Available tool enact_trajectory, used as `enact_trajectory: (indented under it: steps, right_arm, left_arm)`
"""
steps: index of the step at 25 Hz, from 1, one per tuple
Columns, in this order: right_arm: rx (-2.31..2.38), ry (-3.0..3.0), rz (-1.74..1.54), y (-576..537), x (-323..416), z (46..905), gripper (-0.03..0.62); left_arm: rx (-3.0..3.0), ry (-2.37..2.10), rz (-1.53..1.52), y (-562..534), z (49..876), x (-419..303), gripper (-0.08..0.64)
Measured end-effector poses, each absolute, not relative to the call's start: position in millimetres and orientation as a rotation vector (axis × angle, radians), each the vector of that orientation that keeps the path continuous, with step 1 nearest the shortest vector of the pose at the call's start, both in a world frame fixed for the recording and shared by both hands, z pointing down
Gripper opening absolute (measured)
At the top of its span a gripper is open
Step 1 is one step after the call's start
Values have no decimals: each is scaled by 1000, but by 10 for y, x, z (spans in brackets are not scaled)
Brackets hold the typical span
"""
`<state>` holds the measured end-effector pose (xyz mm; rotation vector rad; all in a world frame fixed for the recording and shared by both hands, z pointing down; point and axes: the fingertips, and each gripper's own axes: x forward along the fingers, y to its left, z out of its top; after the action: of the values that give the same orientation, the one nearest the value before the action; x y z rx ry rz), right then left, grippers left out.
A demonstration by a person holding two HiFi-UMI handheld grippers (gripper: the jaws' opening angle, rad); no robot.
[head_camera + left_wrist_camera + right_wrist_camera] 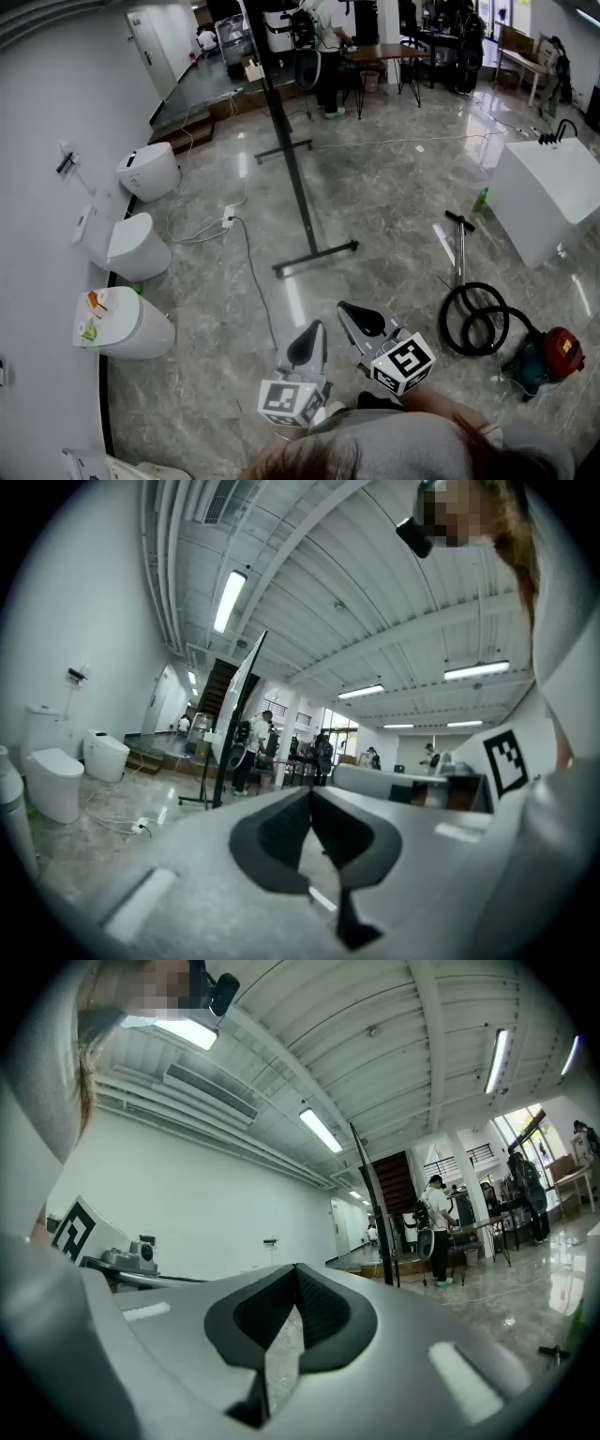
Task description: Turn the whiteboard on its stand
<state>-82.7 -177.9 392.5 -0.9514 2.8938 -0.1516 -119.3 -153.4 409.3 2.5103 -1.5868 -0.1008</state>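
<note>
Standing well short of tall black-framed whiteboard on metal stand [281, 131], edge-on ahead; L gripper [307, 343] & R gripper [362, 322] jaws together, empty. Step: approach. Next: walk up, open, grip frame edge

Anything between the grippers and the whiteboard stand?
Nothing visible. Bare grey stone floor separates the left gripper and right gripper from the black-framed whiteboard stand; a thin dark cable lies on it, left of that path.

The glossy grey marble floor [394, 197] carries the black metal whiteboard stand [315, 257], three white ceramic toilets [131, 246] along the wall — and a red-and-teal vacuum cleaner [548, 356].
</note>
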Motion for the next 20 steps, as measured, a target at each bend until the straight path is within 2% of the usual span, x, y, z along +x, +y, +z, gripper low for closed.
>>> enact_trajectory:
  steps: [20]
  right_arm:
    - [-885, 2844, -155, -1822, -863, 3829, 5]
  left_arm:
    - [2500, -1589, -93, -1620, 4132, -1181, -5]
